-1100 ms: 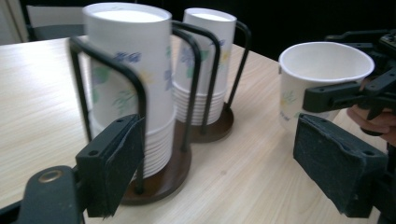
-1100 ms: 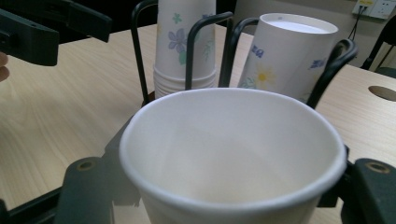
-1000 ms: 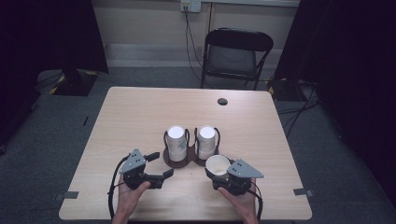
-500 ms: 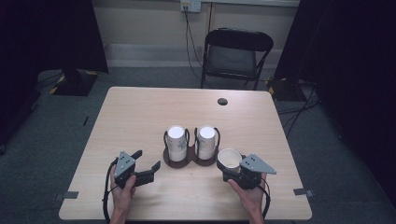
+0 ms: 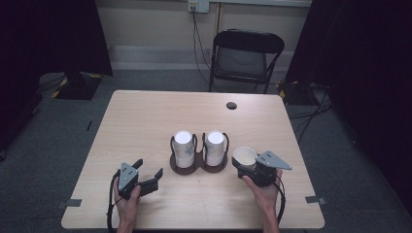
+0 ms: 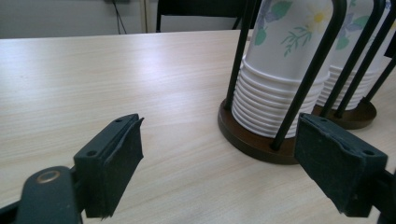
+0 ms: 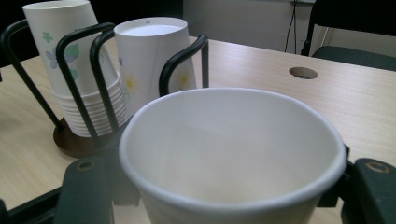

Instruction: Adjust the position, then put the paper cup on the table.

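Two stacks of upside-down floral paper cups stand in a dark wire cup holder (image 5: 198, 165) at mid-table: a left stack (image 5: 183, 145) (image 6: 275, 70) and a right stack (image 5: 214, 145) (image 7: 152, 60). My right gripper (image 5: 243, 167) is shut on a single upright white paper cup (image 5: 245, 156) (image 7: 233, 154), just right of the holder. Near the front left, my left gripper (image 5: 148, 171) (image 6: 233, 163) rests open with its jaws wide apart and nothing between them, pointing toward the holder's base (image 6: 252, 140).
The wooden table (image 5: 145, 126) has a round cable hole (image 5: 231, 105) (image 7: 303, 72) near its far edge. A black folding chair (image 5: 245, 58) stands behind the table. A cable trails from each gripper toward the front edge.
My right gripper has carried the single cup a little to the right, away from the holder. The left gripper has drawn back toward the front left and stays open.
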`<state>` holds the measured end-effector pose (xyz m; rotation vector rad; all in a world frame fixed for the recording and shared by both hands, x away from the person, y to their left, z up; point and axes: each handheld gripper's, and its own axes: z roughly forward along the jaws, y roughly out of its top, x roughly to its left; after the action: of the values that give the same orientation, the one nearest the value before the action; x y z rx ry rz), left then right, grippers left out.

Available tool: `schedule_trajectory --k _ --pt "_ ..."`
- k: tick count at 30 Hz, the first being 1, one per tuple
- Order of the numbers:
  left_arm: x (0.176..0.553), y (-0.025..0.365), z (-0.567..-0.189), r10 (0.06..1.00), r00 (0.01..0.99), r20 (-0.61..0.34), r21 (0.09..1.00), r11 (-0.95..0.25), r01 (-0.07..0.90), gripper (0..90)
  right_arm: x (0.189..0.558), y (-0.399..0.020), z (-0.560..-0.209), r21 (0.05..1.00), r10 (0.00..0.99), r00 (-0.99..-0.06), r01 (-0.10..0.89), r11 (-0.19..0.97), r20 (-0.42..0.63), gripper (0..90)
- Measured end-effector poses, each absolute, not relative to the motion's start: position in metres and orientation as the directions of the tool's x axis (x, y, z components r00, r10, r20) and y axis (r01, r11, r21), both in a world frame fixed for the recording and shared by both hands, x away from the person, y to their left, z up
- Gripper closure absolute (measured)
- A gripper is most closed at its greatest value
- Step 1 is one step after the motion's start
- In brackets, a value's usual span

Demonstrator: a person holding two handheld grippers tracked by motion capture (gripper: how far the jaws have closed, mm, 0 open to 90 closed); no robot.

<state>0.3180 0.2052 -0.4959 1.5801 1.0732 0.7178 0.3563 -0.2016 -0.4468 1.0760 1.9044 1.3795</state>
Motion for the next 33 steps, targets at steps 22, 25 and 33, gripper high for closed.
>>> schedule_trajectory --k 22,25,33 --pt "0.316 0.204 -0.496 0.916 0.394 -0.067 0.963 -0.045 0.267 15.8 0.41 -0.222 -0.442 0.951 0.892 -0.439 0.307 0.036 0.108 29.5" --pt "0.315 0.205 -0.496 0.915 0.396 -0.071 0.963 -0.04 0.266 15.7 0.418 -0.222 -0.442 0.951 0.894 -0.435 0.306 0.038 0.105 29.4" --pt "0.315 0.205 -0.496 0.917 0.392 -0.07 0.964 -0.039 0.264 15.6 0.437 -0.22 -0.439 0.951 0.898 -0.432 0.304 0.063 0.079 30.0"
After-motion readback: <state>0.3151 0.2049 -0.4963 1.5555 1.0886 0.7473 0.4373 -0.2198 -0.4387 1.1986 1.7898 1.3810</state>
